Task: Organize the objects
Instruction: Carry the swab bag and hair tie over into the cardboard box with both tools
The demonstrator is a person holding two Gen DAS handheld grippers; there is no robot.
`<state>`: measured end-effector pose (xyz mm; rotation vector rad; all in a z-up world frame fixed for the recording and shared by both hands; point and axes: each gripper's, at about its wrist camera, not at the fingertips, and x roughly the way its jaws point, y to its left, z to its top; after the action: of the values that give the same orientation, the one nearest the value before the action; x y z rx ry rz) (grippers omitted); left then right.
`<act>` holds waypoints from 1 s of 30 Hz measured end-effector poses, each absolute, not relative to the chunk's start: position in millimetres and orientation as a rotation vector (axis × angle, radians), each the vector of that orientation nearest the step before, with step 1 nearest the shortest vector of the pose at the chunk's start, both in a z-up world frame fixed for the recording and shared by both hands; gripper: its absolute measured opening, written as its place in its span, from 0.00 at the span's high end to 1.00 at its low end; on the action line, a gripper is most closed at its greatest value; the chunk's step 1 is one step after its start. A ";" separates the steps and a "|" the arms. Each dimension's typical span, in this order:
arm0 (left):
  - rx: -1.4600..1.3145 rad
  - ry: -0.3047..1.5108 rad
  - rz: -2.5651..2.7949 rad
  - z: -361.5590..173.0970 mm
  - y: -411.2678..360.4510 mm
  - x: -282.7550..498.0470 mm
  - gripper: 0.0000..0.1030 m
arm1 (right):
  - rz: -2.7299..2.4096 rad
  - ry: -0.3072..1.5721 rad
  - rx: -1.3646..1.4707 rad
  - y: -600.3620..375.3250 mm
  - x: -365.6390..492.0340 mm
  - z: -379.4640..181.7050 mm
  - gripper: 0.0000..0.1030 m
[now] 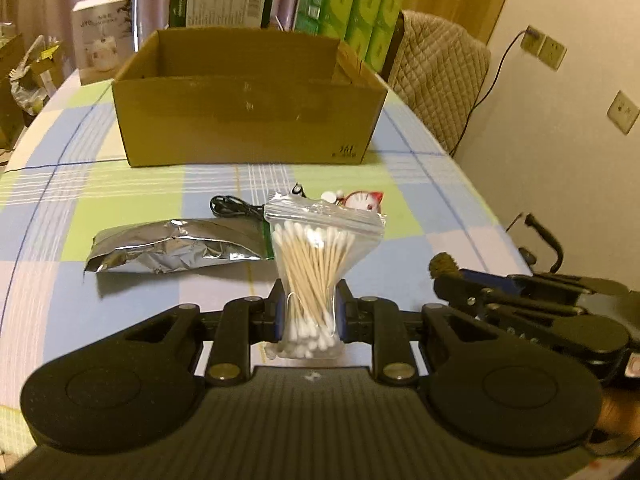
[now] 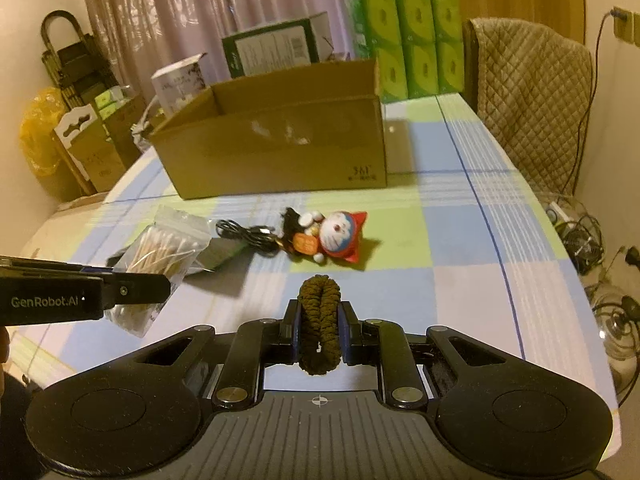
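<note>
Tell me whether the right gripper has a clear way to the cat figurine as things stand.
Probably not yet. The path to the cat figurine looks open, with only bare tablecloth between, but the right gripper is shut on the brown hair tie, so it would have to drop that first.

crinkled shiny foil pouch (image 1: 176, 249), matt cardboard box (image 1: 248, 116), checked cloth tablecloth (image 1: 60, 208).

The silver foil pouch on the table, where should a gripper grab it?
Grip the foil pouch at its crumpled, raised middle, from above, fingers across its short width. It lies flat lengthwise on the tablecloth, so the flat sealed ends probably offer little to pinch.
</note>
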<state>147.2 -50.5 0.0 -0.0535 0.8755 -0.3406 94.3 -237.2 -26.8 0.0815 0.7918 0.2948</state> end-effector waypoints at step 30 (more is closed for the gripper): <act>-0.069 0.807 -0.313 37.7 -41.1 105.4 0.81 | 0.341 0.724 0.064 -227.0 62.2 12.2 0.85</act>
<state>105.4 -41.1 37.7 -0.0693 0.8074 -0.3129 62.2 -227.0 12.2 0.0641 0.7240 0.3410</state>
